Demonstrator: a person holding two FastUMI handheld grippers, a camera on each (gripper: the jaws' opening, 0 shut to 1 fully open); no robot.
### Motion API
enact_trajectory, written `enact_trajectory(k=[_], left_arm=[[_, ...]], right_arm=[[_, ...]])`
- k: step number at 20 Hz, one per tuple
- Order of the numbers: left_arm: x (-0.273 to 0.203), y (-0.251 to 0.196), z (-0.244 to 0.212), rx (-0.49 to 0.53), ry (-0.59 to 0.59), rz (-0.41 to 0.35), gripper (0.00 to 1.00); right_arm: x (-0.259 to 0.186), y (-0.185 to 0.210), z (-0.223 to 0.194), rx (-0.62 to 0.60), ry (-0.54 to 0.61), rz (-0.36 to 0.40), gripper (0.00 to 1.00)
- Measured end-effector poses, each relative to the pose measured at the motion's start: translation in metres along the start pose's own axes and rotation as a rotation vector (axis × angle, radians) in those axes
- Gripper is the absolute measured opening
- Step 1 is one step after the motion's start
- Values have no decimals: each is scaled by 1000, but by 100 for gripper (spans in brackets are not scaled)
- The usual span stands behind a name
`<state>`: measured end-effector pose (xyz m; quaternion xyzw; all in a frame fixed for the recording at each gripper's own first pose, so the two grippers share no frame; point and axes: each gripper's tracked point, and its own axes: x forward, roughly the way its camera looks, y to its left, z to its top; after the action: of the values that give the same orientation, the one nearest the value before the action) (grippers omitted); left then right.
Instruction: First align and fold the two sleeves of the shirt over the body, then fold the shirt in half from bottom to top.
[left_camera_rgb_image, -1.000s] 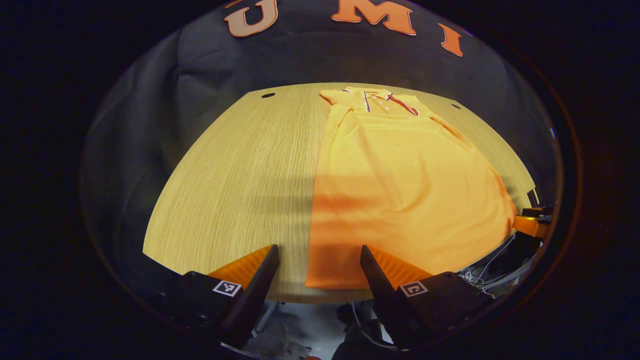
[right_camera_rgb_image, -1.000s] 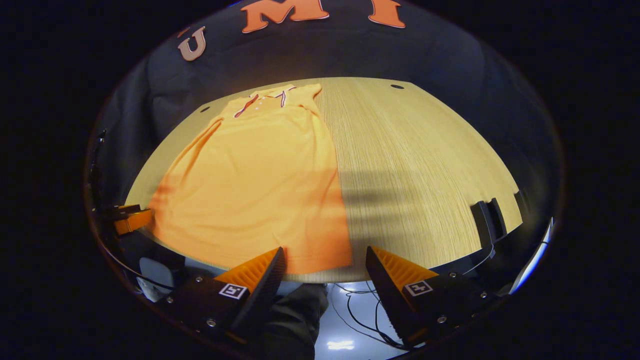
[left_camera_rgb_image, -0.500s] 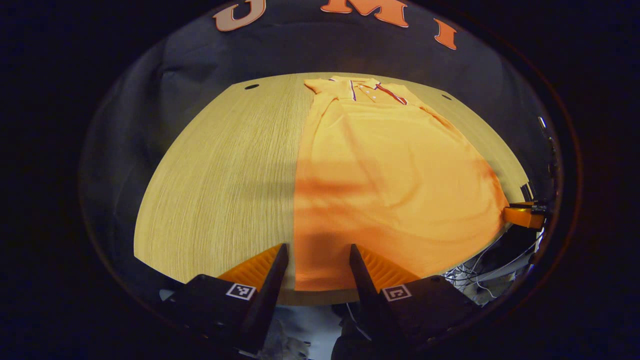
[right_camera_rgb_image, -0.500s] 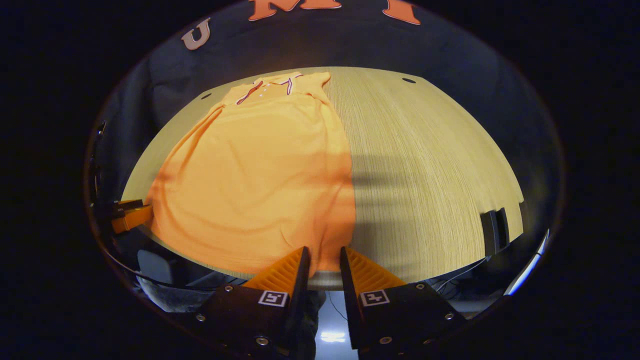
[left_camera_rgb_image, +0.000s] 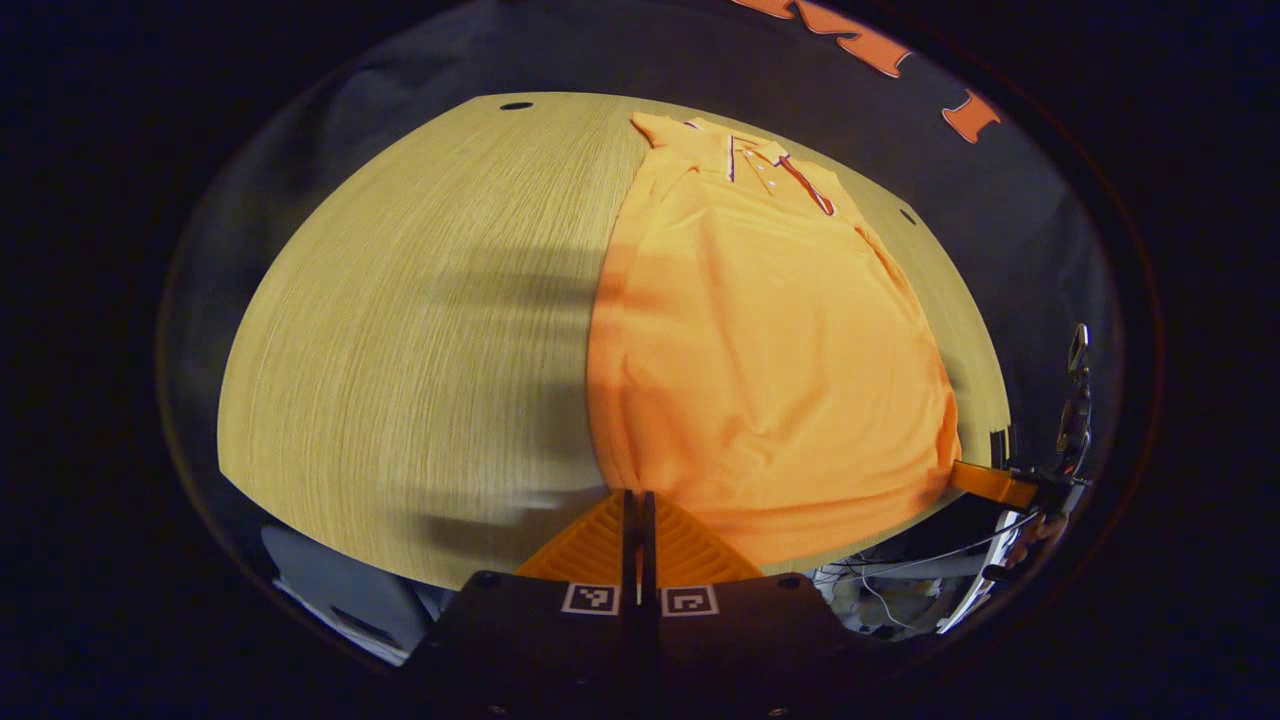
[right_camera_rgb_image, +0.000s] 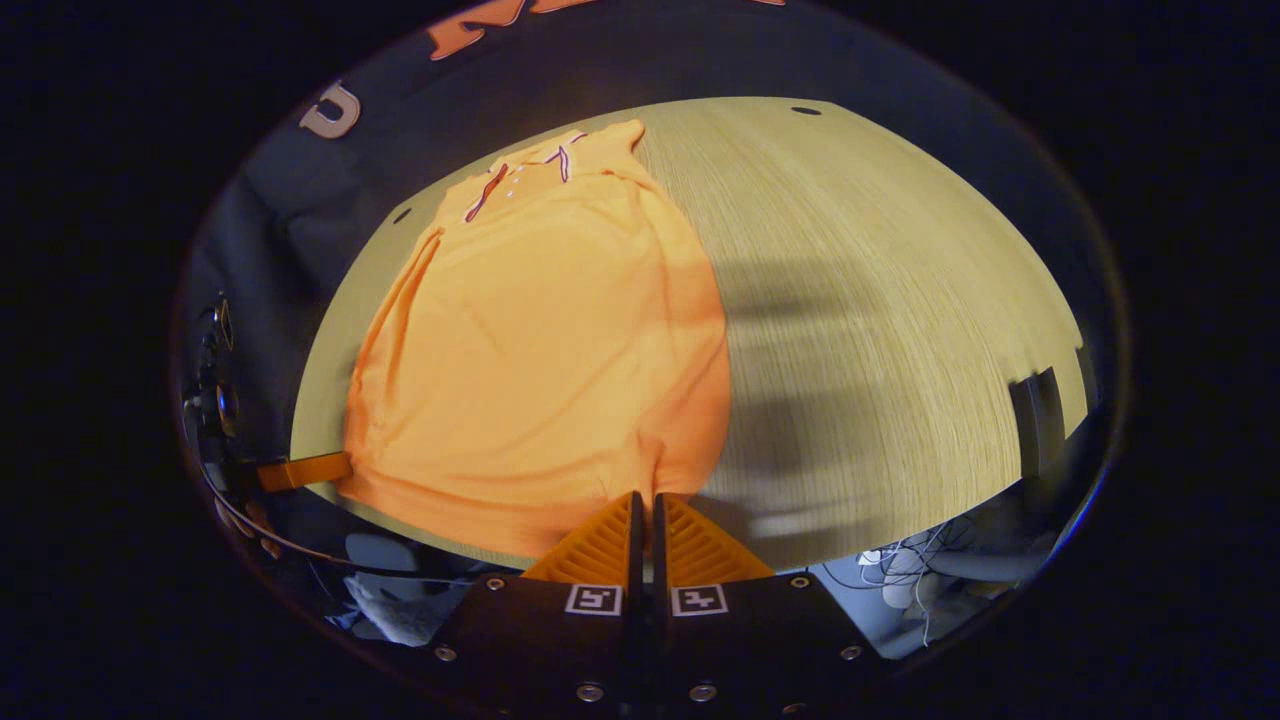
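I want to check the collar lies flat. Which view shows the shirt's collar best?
The left gripper view: the collar shows its striped placket slightly larger and clearer. The right gripper view shows the same collar, smaller and more skewed.

Wooden table (left_camera_rgb_image: 400, 320), black cloth wall (left_camera_rgb_image: 1000, 240)

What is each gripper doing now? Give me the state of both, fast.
Left gripper: closed on the shirt hem, near corner.
Right gripper: closed on the shirt hem, other near corner.

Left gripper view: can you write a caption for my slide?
The left gripper, fingers together, pinches the near hem corner of an orange shirt lying on a wooden table.
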<state>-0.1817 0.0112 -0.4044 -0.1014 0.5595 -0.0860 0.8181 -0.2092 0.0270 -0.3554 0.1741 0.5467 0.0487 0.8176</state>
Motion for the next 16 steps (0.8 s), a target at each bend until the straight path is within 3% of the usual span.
enact_trajectory(k=[10, 15, 16], left_arm=[[-25, -4, 36, 57, -69, -2, 1], [-17, 6, 28, 88, -33, 19, 1], [-15, 7, 26, 92, -26, 22, 1]], right_arm=[[-21, -20, 40, -26, -42, -71, 2], [-12, -25, 18, -93, 14, -112, 1], [-11, -21, 9, -107, 37, -105, 9]])
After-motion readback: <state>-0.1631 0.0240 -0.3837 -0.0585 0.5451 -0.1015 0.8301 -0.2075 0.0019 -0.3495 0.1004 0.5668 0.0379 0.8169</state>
